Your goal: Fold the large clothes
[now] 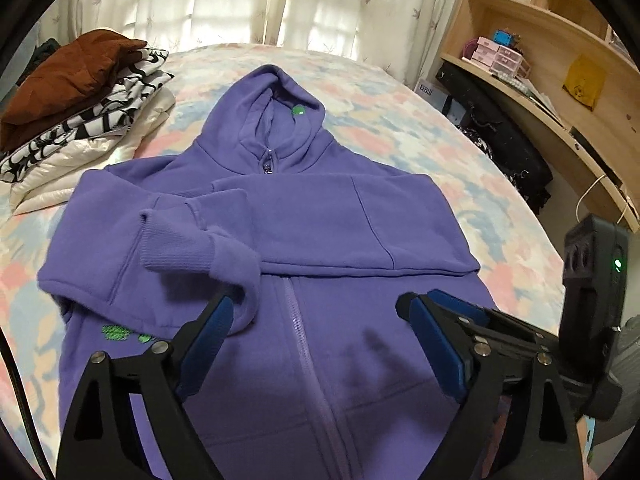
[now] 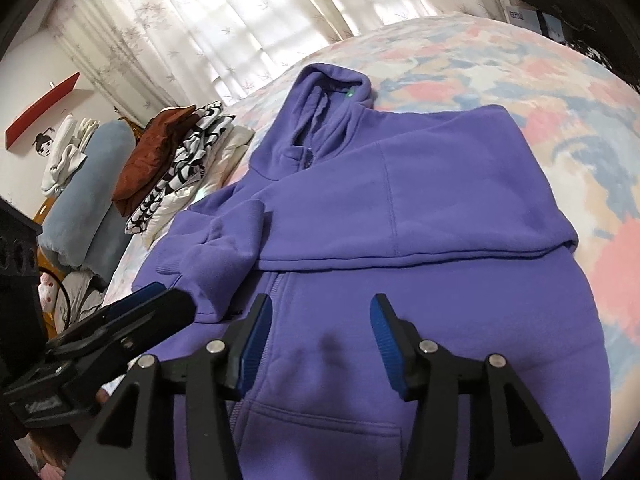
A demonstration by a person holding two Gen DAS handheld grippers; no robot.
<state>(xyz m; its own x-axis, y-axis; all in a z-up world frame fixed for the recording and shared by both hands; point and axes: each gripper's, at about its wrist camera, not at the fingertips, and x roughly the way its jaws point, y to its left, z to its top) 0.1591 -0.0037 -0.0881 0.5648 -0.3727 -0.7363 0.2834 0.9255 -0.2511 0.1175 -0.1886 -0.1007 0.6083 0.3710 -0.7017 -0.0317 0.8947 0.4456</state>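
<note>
No readable wording anywhere. Blurred print on a white box at the far right of the bed; illegible green embroidery on the purple hoodie, near left.

Two wrist views, both close above the lower front of the purple hoodie, tilted down and facing toward its hood and the curtains beyond. Left view from left of the zipper, right view from its right. Shared: hoodie, bed, clothes pile left of the hood.
</note>
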